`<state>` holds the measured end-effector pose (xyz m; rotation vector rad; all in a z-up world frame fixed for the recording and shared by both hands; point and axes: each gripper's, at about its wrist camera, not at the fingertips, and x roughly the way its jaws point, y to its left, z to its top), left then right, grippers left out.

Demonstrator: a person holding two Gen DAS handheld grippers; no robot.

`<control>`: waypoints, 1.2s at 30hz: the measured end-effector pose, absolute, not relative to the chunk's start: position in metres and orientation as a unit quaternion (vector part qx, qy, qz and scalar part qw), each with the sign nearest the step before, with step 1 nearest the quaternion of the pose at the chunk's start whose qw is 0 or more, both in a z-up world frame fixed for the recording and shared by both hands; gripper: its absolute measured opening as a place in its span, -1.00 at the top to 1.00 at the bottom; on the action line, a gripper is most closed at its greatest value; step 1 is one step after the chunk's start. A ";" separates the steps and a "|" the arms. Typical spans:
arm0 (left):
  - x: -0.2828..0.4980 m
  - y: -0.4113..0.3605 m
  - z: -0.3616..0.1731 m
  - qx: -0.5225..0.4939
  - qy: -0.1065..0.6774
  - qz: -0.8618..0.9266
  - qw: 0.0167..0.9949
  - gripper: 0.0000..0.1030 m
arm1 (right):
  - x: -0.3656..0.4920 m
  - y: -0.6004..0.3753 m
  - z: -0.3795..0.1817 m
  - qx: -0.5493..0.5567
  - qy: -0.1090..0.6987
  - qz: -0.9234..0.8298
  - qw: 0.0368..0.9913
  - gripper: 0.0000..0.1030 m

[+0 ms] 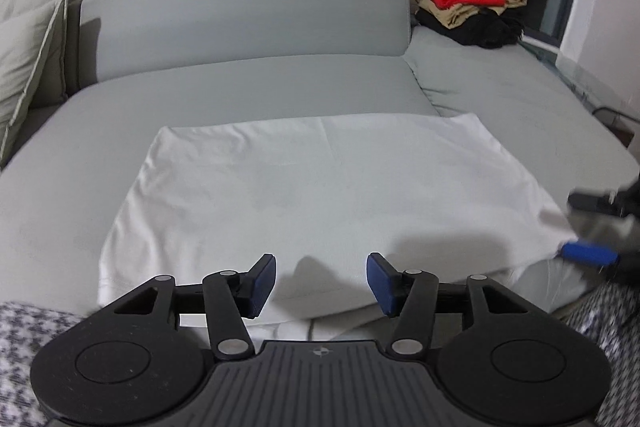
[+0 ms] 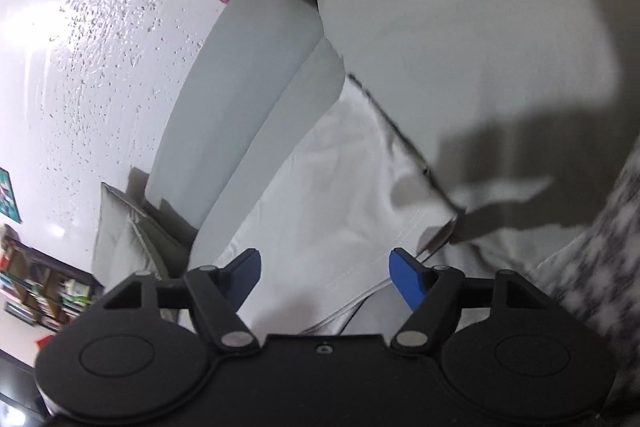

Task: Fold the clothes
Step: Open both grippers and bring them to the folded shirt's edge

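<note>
White garment (image 1: 320, 195) lies flat on my grey sofa (image 1: 240, 27); left claw (image 1: 321, 285) and right claw (image 2: 325, 281) both gape apart above it.

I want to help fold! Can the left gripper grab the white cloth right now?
Probably yes. The left gripper is open just above the near edge of the white cloth, and nothing lies between them.

You are holding the left gripper (image 1: 321, 283) level with jaws spread wide, pointing to 12 o'clock, the right gripper (image 2: 325, 279) rolled sideways, its jaws likewise gaping.
</note>
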<state>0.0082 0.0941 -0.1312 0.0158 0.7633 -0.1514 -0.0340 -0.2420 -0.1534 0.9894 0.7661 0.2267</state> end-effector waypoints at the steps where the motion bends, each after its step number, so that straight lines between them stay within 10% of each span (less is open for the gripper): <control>1: 0.010 0.093 -0.133 0.001 0.372 -0.074 0.925 -0.03 | -0.032 -0.240 -0.156 0.465 0.367 0.114 0.797 -0.24; 30: 0.059 0.154 -0.135 -0.017 0.419 -0.003 0.908 0.16 | 0.005 -0.257 -0.224 0.630 0.266 0.005 0.730 0.14; 32: 0.072 0.164 -0.142 0.035 0.453 0.030 0.890 0.46 | 0.009 -0.254 -0.221 0.610 0.269 0.000 0.746 0.29; 36: 0.075 0.174 -0.150 0.082 0.484 0.021 0.871 0.43 | 0.016 -0.251 -0.217 0.581 0.283 -0.026 0.762 0.87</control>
